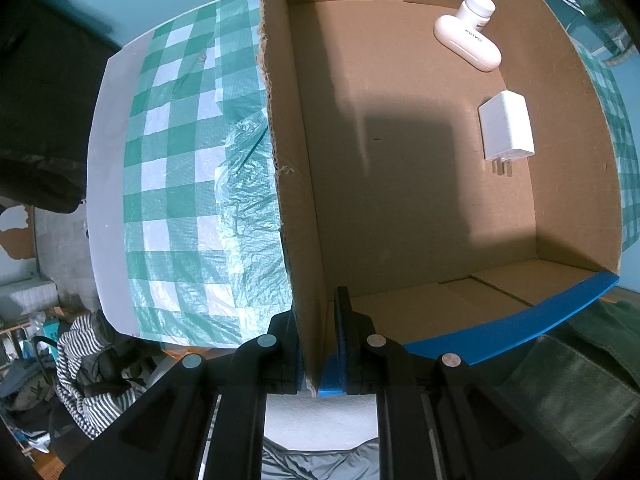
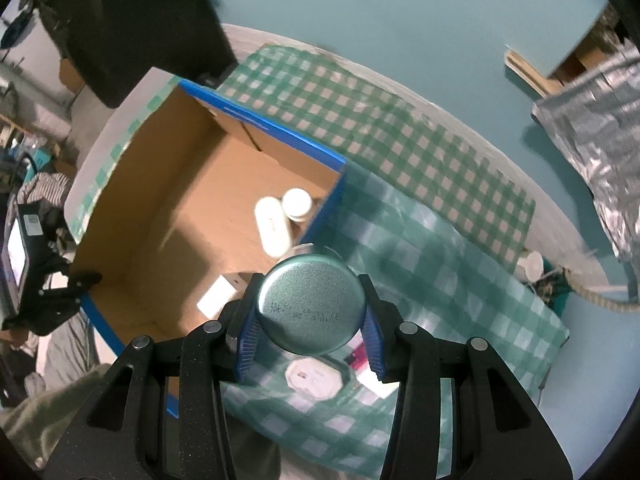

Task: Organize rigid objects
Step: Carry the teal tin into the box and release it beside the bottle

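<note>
The right gripper (image 2: 310, 312) fingers clamp a metal can (image 2: 311, 304) held above the cardboard box (image 1: 400, 208) wall nearest the desk's middle. The left gripper (image 1: 318, 344) pinches the box's near corner wall. Probably best: carry the can inward, lower it onto bare floor clear of the white charger (image 1: 507, 126).

Each hand-held gripper, left (image 1: 319, 344) and right (image 2: 311, 320), is matte black plastic with round silver screws and ribbed blue pads (image 2: 247, 340) lining two fingers.
</note>
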The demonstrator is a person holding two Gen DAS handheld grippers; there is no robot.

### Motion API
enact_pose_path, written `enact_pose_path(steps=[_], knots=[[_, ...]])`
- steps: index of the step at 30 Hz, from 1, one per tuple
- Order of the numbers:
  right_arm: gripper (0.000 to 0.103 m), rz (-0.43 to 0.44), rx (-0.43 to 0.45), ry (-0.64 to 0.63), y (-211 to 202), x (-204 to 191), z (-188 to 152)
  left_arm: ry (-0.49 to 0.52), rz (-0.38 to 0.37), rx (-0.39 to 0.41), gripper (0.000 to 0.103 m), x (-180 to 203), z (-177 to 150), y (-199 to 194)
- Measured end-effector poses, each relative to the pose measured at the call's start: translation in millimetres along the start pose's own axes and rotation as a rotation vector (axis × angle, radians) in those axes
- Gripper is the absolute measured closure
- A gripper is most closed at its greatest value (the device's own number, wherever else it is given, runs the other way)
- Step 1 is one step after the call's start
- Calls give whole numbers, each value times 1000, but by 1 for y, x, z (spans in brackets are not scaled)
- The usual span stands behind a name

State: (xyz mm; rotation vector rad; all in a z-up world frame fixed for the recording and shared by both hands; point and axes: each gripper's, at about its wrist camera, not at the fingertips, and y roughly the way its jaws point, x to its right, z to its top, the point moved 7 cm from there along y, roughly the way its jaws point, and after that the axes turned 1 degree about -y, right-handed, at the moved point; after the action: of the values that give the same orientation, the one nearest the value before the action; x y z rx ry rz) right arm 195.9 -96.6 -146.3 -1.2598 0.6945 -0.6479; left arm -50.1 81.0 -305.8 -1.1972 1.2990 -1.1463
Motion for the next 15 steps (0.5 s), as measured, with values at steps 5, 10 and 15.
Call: enact_pose_path(steps=[5,10,15], knots=[[59,17,-9,-40,9,-20,10,-1,1,3,90,0,0,-1],[59,28,-35,-78,24,-39,17,-1,-2,5,91,0,0,-1],[59,24,-71,-108,43,-50,19,0,-4,6,90,-2,-1,-1]])
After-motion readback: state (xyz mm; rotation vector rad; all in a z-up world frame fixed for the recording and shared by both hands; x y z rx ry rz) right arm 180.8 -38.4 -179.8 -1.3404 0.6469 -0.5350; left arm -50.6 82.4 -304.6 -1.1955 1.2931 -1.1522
